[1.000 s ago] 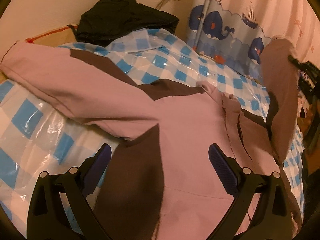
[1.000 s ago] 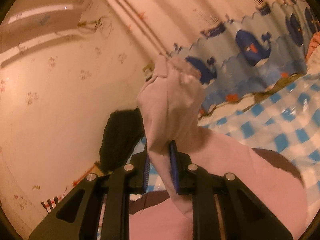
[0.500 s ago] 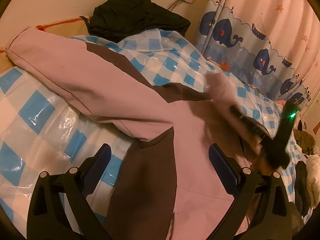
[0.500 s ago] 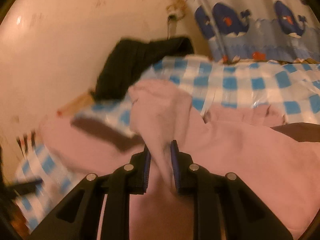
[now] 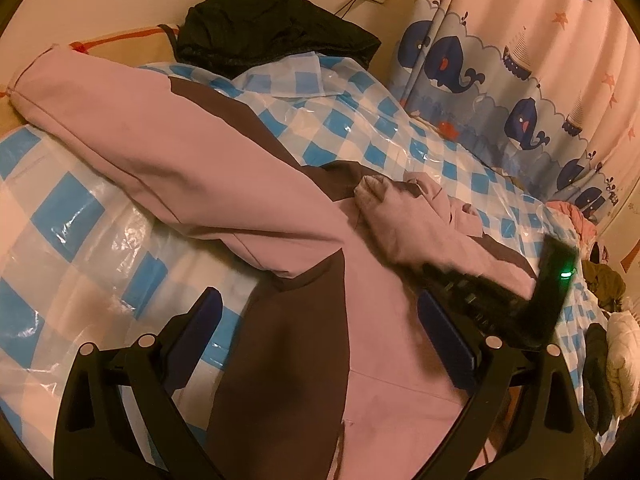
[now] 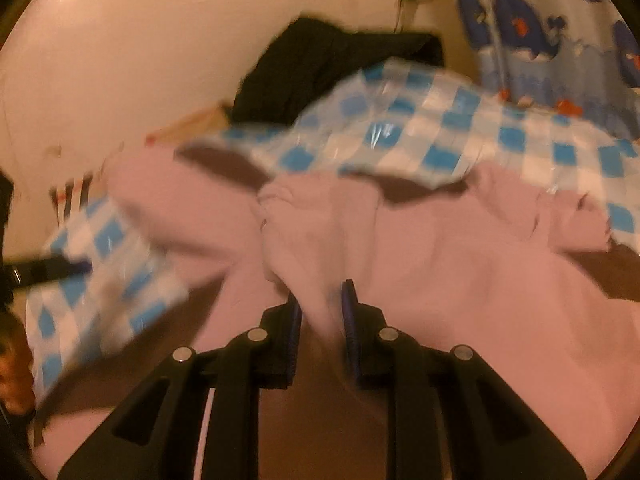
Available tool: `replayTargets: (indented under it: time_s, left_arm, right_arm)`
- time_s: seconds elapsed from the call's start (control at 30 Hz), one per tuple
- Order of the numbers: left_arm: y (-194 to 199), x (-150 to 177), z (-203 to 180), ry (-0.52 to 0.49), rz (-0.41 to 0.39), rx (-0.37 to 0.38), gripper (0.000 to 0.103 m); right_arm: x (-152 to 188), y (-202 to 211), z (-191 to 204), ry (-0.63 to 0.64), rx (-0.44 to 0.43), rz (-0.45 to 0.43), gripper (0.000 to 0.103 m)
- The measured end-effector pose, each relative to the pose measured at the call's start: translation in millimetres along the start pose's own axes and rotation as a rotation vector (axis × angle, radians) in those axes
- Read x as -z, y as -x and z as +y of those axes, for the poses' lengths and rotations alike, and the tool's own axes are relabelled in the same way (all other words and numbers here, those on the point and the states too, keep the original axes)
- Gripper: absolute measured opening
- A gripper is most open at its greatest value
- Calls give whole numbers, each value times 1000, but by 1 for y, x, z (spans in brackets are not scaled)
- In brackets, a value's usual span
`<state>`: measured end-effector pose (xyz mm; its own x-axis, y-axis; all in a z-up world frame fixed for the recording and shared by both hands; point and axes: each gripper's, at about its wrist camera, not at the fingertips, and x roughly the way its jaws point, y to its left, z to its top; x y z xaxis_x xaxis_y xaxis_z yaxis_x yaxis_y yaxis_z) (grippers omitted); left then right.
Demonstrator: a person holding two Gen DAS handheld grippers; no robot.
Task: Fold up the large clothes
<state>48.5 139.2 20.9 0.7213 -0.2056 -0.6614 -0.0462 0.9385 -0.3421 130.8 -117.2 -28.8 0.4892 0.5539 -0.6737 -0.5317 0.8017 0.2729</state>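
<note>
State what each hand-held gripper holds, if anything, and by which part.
Left hand-held gripper: open, nothing held. Right hand-held gripper: jaws have just been opening, pink sleeve between them behind its cuff; grip too blurred to tell.

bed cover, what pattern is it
Blue and white checks, glossy plastic; the cover shows best in the left wrist view.

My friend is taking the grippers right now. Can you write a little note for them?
Left hand-held gripper: open, holding nothing, hovering over the jacket.
Right hand-held gripper: its jaws have just been opening; the sleeve lies between them, laid across the jacket's front.
The pink and brown jacket lies on the checked cover; a black garment sits by the wall.
Done: the right-side sleeve is folded in.
Left: the other sleeve is spread out; fold it, then the body.
</note>
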Motion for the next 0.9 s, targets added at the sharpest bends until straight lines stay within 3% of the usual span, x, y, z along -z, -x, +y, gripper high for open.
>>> replayTargets:
  time_s: [0.03,0.07,0.13,0.2,0.27,0.3,0.43,0.57,0.63,0.7,0.73,0.8,0.83,0.9]
  left_arm:
    - [-1,0,0,0,2,0,94]
    - [-1,1,0,-1,4,-2,94]
    - [-2,1,0,-1,7,1,94]
    - [-2,1,0,1,8,4,94]
    - [-1,0,-2,-1,8,10,94]
    - [0,0,-6,-8,2,5,94]
    - [-6,-19,-41,-110,-18,61,94]
    - [-47,-49,-105,-285,-49,80,95]
    - [-86,-56,-132,-347,-20,47,95]
    - [-134,-53,-146,-386,75,37,95]
    - [-152,-50,-146,-391,113,5,95]
    - [-192,-37,-139,-428,187,-147,95]
    - [-210,-30,-128,-412,246,-164,97]
    - [-223,-25,-108,-345,295,-119,97]
  right_arm:
    - [1,-6,-2,-16,-29,40,58]
    - [2,-6,-1,-18,-47,57,62]
    - [2,7,7,0,-75,27,63]
    - [2,34,11,2,-90,-63,63]
    - [1,67,1,-36,-24,-154,75]
    - [0,85,-13,-76,65,-186,82]
    - [5,139,-94,-261,325,-220,83]
    - [23,171,-173,-424,509,-167,83]
    - [36,168,-201,-473,550,-128,83]
    - [52,148,-219,-495,549,-40,83]
    - [62,129,-225,-489,558,26,83]
    - [72,109,-225,-444,595,61,84]
    - [70,108,-222,-433,606,63,85]
    - [64,111,-221,-417,585,86,85]
